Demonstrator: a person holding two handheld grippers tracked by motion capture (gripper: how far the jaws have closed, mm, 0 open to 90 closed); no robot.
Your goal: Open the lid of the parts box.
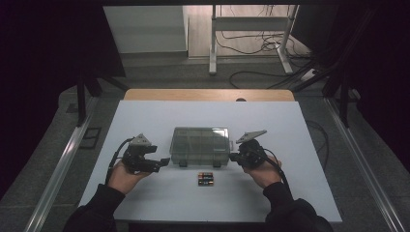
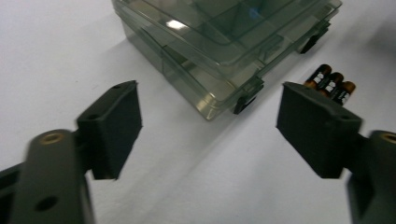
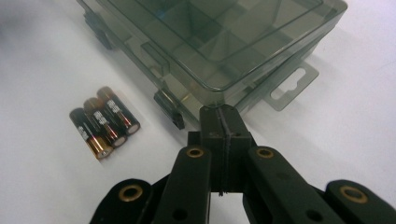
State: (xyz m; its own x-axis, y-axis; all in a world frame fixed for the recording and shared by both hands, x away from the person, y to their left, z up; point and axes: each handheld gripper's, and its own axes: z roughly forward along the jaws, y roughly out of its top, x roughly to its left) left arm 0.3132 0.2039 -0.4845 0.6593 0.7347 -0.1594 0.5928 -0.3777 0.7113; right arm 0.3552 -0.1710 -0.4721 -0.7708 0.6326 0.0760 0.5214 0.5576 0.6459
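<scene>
A smoky clear compartment box lies shut at the middle of the high view, on the white worktop. Three batteries lie side by side just below it, near its front latches. The right gripper sits at the box's right end, its jaws pressed together with nothing between them, their tips at the box's corner in the right gripper view. The left gripper sits just left of the box, its jaws standing apart and empty.
</scene>
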